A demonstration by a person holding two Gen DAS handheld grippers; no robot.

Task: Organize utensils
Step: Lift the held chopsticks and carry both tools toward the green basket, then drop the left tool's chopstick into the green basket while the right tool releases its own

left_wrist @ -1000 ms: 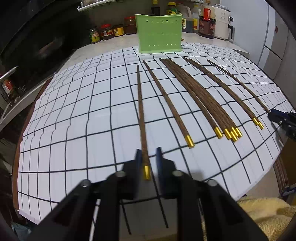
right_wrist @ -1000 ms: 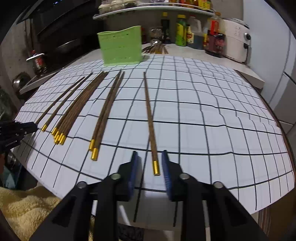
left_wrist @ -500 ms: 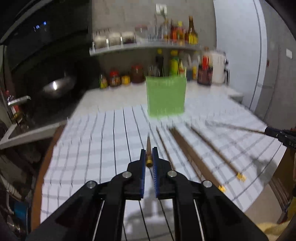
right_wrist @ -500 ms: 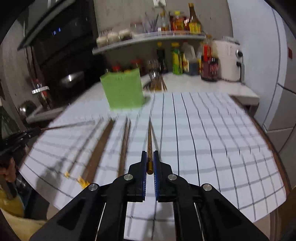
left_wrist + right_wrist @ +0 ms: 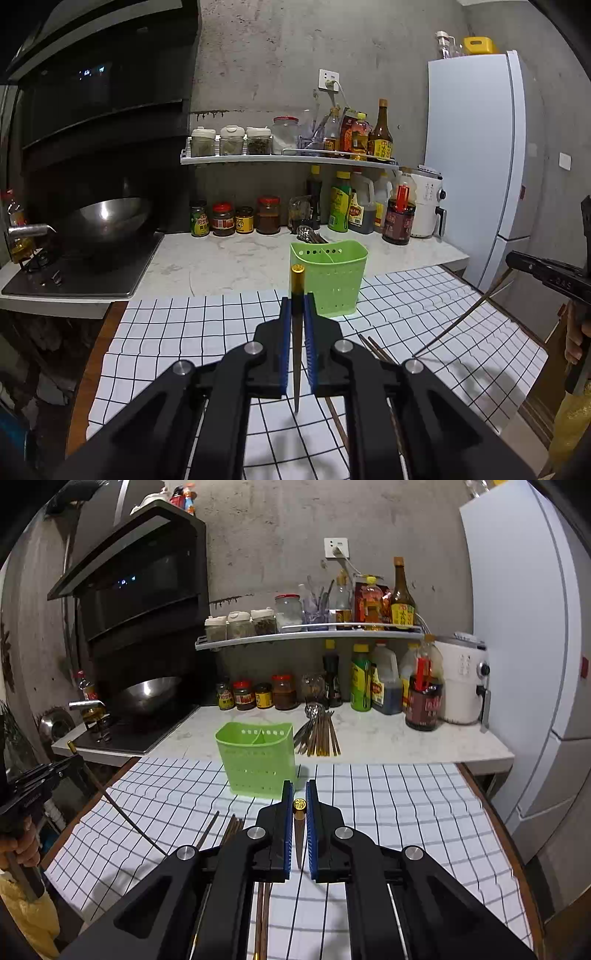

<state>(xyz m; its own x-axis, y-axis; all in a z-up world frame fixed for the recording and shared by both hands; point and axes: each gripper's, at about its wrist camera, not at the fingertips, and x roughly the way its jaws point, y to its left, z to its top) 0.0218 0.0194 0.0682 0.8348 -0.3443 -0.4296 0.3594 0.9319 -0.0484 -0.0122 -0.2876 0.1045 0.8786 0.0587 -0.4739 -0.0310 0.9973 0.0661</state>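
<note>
My left gripper [image 5: 296,306] is shut on a brown chopstick with a gold cap [image 5: 296,275], held upright with its tip hanging down. My right gripper [image 5: 299,794] is shut on another gold-capped chopstick [image 5: 299,806], also lifted off the cloth. The green slotted utensil holder [image 5: 328,282] stands at the far edge of the checked cloth [image 5: 177,332]; in the right wrist view the holder [image 5: 256,760] is ahead and slightly left. More chopsticks [image 5: 231,829] lie on the cloth below. The right gripper and its chopstick [image 5: 461,319] show at the right of the left wrist view.
Behind the holder lie loose chopsticks and spoons [image 5: 319,734] on the marble counter [image 5: 388,738]. Sauce bottles and jars [image 5: 354,210] line the back wall under a shelf. A wok [image 5: 107,218] sits on the stove at left; a white fridge [image 5: 480,147] stands at right.
Both grippers closed on a chopstick each and lifted them off the cloth, tilting up so the chopsticks now hang tip-down.
</note>
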